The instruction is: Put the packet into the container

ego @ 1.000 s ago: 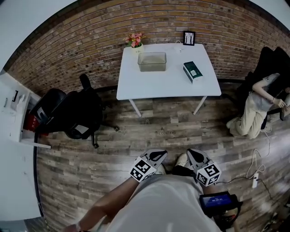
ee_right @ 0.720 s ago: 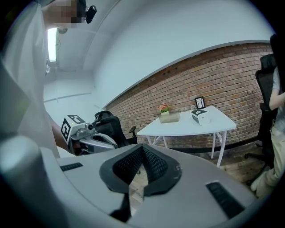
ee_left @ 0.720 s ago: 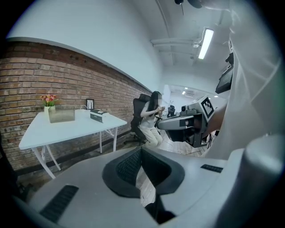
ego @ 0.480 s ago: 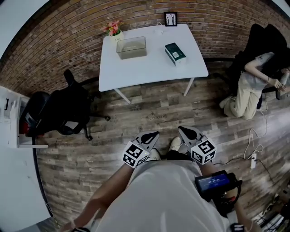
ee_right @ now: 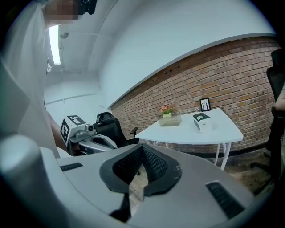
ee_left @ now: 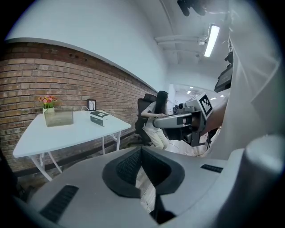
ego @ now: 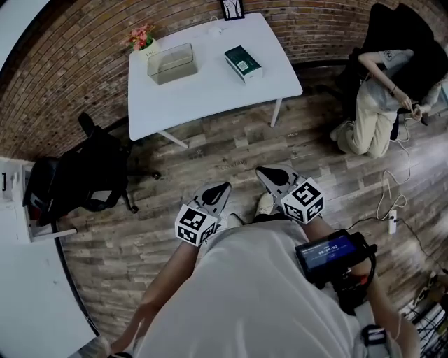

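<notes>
A green-and-white packet (ego: pixel 243 63) lies on the white table (ego: pixel 210 98) by the brick wall, to the right of a clear empty container (ego: pixel 172 63). Both grippers are held side by side in front of the person's body, over the wooden floor and well short of the table. My left gripper (ego: pixel 220 190) is shut with nothing in it, and my right gripper (ego: pixel 269 173) is shut and empty too. The left gripper view shows the container (ee_left: pixel 59 117) and packet (ee_left: pixel 100 117) far beyond the jaws. In the right gripper view the container (ee_right: pixel 171 120) and packet (ee_right: pixel 202 121) are equally distant.
A black office chair with a bag (ego: pixel 77 175) stands left of the table. A person (ego: pixel 378 105) sits at the right by a dark chair. Flowers (ego: pixel 143 38) and a picture frame (ego: pixel 232 8) stand at the table's back. A power strip (ego: pixel 392 222) lies on the floor.
Both grippers have been carried forward together toward the table, still shut. In the head view the table has slid up and to the left.
</notes>
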A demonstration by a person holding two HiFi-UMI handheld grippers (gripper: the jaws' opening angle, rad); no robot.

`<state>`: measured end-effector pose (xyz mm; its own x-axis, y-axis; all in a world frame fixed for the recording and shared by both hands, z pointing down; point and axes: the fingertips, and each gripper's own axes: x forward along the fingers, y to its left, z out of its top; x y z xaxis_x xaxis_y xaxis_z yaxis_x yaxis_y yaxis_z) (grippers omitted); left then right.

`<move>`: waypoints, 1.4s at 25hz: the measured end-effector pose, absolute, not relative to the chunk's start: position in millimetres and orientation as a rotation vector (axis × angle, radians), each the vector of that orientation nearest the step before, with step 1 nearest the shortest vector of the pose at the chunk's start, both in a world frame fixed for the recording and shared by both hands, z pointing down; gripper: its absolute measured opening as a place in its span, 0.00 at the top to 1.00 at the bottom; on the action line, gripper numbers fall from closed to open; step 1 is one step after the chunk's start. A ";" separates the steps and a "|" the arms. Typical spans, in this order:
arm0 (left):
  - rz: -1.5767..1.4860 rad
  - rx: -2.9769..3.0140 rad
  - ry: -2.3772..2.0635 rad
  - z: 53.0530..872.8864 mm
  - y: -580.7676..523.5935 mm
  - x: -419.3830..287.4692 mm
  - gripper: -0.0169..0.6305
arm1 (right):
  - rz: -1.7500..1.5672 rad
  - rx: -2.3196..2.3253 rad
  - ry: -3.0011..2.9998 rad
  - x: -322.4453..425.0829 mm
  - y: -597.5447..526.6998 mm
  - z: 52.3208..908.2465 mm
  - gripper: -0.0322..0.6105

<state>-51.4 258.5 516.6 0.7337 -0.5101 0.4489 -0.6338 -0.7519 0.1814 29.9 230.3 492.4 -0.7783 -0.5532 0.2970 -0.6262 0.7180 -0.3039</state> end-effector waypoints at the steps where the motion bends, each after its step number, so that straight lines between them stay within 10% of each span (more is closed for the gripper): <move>1: 0.546 2.611 -0.891 517.5 256.3 -50.0 0.96 | 0.586 0.947 -2.741 31.3 227.4 493.2 0.94; 35: 0.558 2.638 -0.892 506.8 100.5 -58.1 0.96 | 0.545 0.966 -2.728 28.3 69.3 492.3 0.94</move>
<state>-58.1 100.5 506.8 0.7319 -0.5118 0.4499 -0.6285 -0.7621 0.1553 28.3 69.3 492.3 -0.7677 -0.5656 0.3011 -0.6379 0.7190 -0.2759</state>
